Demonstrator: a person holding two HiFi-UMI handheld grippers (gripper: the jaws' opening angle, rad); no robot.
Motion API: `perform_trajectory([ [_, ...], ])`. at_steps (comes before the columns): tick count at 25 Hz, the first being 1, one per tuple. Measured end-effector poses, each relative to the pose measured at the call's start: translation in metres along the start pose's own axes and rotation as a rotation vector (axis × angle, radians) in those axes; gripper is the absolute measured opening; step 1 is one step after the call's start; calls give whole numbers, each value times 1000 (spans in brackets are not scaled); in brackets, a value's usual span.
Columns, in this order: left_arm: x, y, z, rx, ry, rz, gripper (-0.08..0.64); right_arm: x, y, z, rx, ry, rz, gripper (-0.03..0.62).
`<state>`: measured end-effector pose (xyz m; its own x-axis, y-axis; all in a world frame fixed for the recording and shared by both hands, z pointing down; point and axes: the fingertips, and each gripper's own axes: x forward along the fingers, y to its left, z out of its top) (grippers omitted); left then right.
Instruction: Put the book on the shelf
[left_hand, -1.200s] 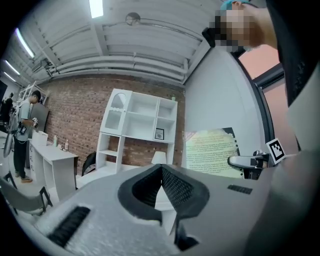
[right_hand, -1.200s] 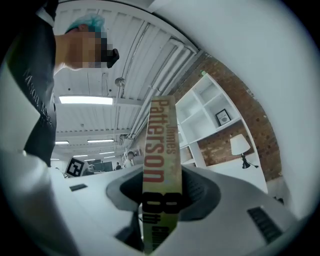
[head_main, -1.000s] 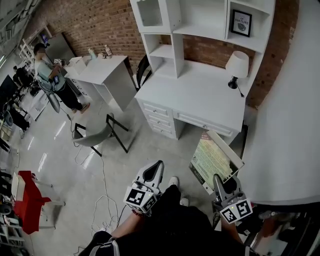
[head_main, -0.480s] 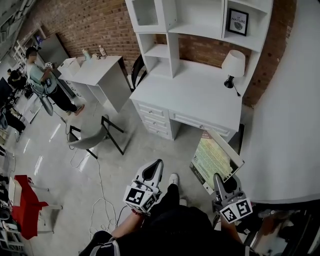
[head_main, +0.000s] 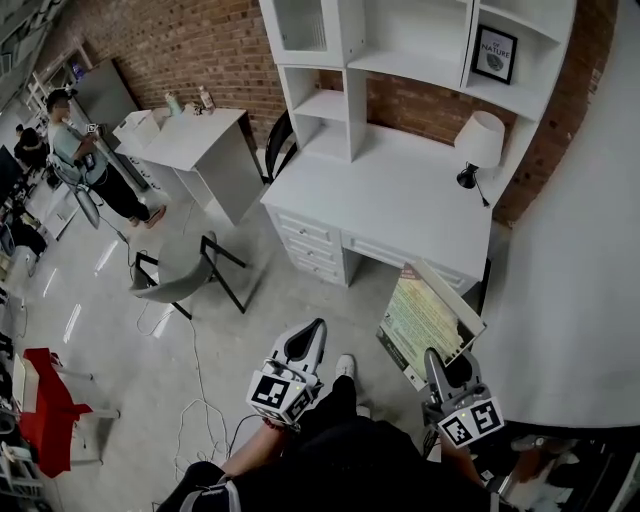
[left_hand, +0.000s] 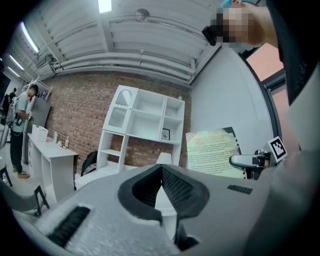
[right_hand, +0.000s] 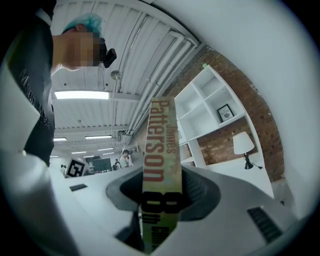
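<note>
The book (head_main: 428, 320), with a pale green cover, is held upright off the floor in front of the white desk (head_main: 390, 195). My right gripper (head_main: 437, 362) is shut on its lower edge. In the right gripper view the book's spine (right_hand: 161, 150) with red lettering runs up between the jaws of the right gripper (right_hand: 160, 192). The white shelf unit (head_main: 400, 50) stands on the desk's back, its compartments mostly bare. My left gripper (head_main: 308, 338) hangs to the left, shut with nothing in it (left_hand: 161, 170). In the left gripper view the book (left_hand: 212, 152) shows to the right.
A lamp (head_main: 480, 140) stands on the desk's right end and a framed picture (head_main: 495, 52) sits in a shelf compartment. A black chair (head_main: 283, 140), a second white table (head_main: 190, 140), a grey chair (head_main: 175, 270) and a person (head_main: 80, 150) are to the left. Cables (head_main: 195, 400) lie on the floor.
The view has shifted a little, so the desk and shelf sit slightly further right. Both grippers keep their places in the view, and the book stays in the right gripper.
</note>
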<state>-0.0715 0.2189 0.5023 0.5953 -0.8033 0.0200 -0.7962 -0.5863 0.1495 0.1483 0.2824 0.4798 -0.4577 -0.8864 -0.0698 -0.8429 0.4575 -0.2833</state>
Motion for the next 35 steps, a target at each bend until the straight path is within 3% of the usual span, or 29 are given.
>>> perform_trajectory([
  [19, 129, 122, 42, -9, -50, -37, 18, 170, -46, 35, -71, -17, -18, 163],
  [35, 156, 153, 31, -37, 0, -65, 18, 198, -60, 17, -25, -8, -83, 163],
])
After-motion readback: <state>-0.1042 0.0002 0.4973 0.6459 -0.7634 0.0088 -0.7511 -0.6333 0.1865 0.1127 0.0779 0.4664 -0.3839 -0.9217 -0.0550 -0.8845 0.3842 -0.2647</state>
